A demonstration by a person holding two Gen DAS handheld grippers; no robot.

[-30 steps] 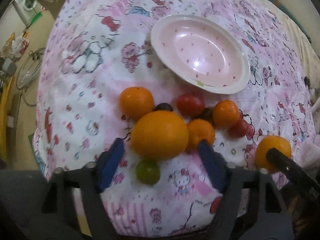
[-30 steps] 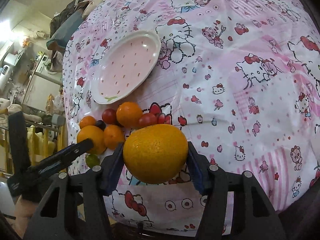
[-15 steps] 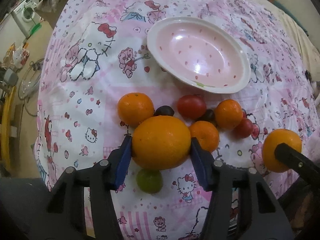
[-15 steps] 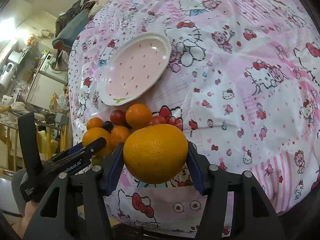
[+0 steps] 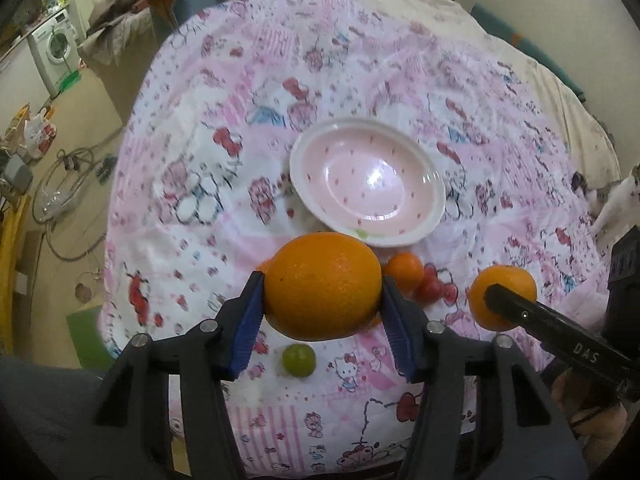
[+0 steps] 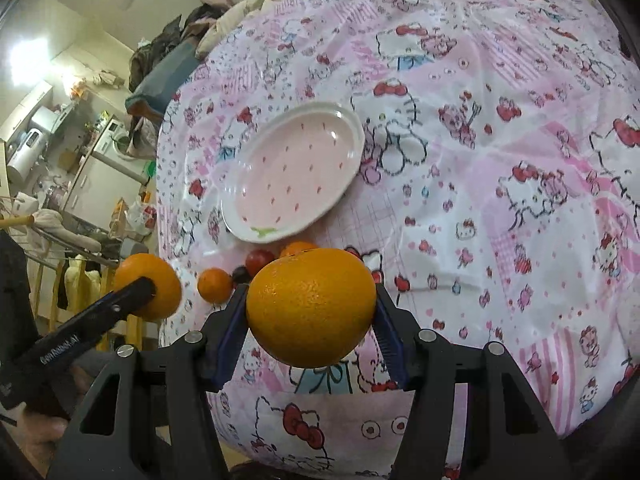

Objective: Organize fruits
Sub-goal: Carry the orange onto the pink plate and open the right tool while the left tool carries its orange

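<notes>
My left gripper (image 5: 322, 292) is shut on a large orange (image 5: 322, 284) and holds it lifted above the fruit pile. My right gripper (image 6: 310, 306) is shut on another large orange (image 6: 311, 306), also in the air; that orange also shows in the left wrist view (image 5: 503, 296). An empty pink plate (image 5: 366, 184) lies on the Hello Kitty cloth behind the pile; it also shows in the right wrist view (image 6: 294, 170). Small oranges (image 5: 405, 270), red tomatoes (image 5: 430, 288) and a green fruit (image 5: 299, 360) lie on the cloth. The lifted oranges hide part of the pile.
The patterned cloth (image 6: 500, 160) covers a rounded surface that drops off at the left and near edges. A washing machine (image 5: 54, 50) and floor clutter stand at the left. A cat (image 5: 616, 204) is at the far right edge.
My left gripper closed on the large orange and lifted it up off the pile. My right gripper kept hold of its orange and rose a little.
</notes>
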